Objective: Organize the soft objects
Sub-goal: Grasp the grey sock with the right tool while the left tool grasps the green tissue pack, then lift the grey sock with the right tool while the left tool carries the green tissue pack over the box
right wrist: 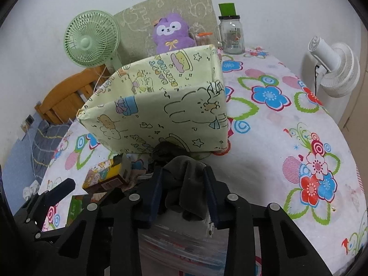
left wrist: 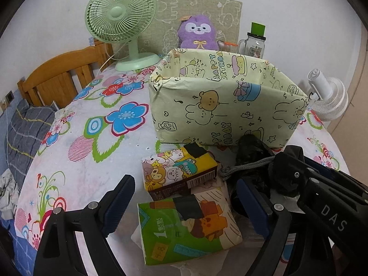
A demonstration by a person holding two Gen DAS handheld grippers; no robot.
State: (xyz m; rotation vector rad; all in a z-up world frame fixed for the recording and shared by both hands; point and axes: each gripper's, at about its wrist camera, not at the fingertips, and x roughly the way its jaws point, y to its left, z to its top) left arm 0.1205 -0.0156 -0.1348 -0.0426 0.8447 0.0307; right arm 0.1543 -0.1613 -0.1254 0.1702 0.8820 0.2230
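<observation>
Right gripper point(right wrist: 184, 184) clamps dark sock point(right wrist: 187, 191) just before yellow box point(right wrist: 161, 105); left gripper point(left wrist: 184, 197) gapes over green tissue pack point(left wrist: 184, 225). Lift sock clear of rim, then drop inside.

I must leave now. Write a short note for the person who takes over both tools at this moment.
Right tool: shut on a dark grey cloth item, on top of a pile in front of the box.
Left tool: open, empty, around the green cartoon-print tissue pack.
The yellow cartoon-print tissue pack lies just behind the green one. The pale yellow paper-covered box looks empty from here.
Done: nothing in the box yet.
Left: probably lift the cloth into the box, then both packs.
</observation>
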